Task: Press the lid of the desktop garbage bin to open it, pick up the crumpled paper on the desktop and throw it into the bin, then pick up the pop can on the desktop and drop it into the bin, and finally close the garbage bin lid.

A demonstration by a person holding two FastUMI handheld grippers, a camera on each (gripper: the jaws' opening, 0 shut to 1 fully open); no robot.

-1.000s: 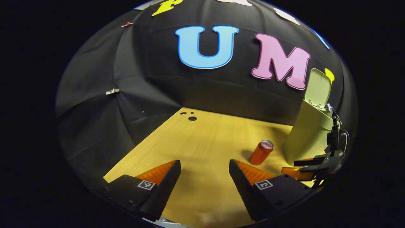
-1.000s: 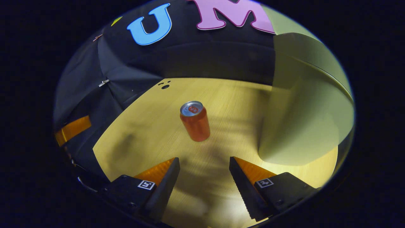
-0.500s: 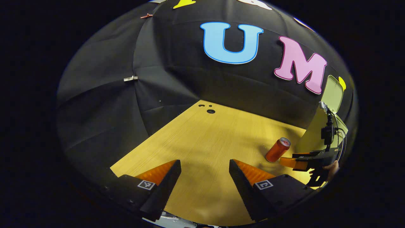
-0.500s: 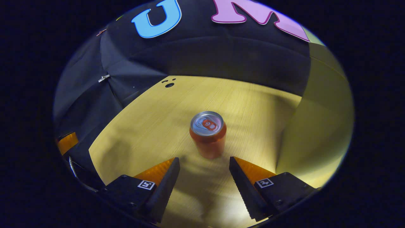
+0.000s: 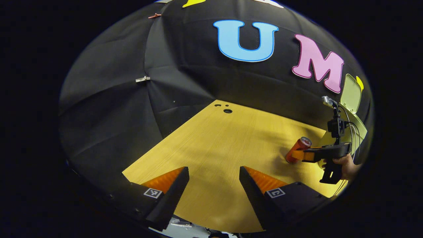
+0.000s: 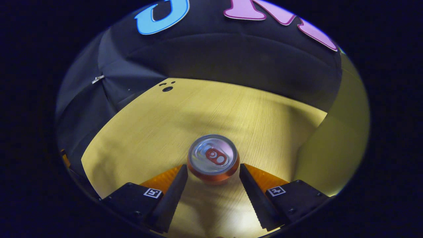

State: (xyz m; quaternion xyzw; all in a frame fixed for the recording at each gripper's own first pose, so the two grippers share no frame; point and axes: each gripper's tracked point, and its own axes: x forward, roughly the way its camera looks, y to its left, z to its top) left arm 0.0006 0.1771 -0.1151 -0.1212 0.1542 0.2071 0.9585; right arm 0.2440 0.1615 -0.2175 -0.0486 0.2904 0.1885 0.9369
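Observation:
An orange pop can [image 6: 213, 158] stands upright on the wooden table [image 6: 142, 138], right at the mouth of my right gripper [image 6: 213, 169]. That gripper is open, with one fingertip on each side of the can's top. In the left gripper view the same pop can [image 5: 299, 148] appears far right, with the right gripper [image 5: 296, 155] reaching around it, held by a hand [image 5: 347, 164]. The pale green bin [image 5: 358, 127] stands behind it with its lid [image 5: 351, 93] raised. My left gripper [image 5: 214, 172] hovers open over bare table, holding nothing.
The bin's wall [image 6: 337, 142] rises close on the right of the can. Black cloth walls close the table at the back and left. A round hole [image 5: 227, 111] sits near the table's far edge.
My right gripper has moved forward and down, and the can now sits between its fingertips. The left gripper view has swung, shifting the bin and can towards the right edge.

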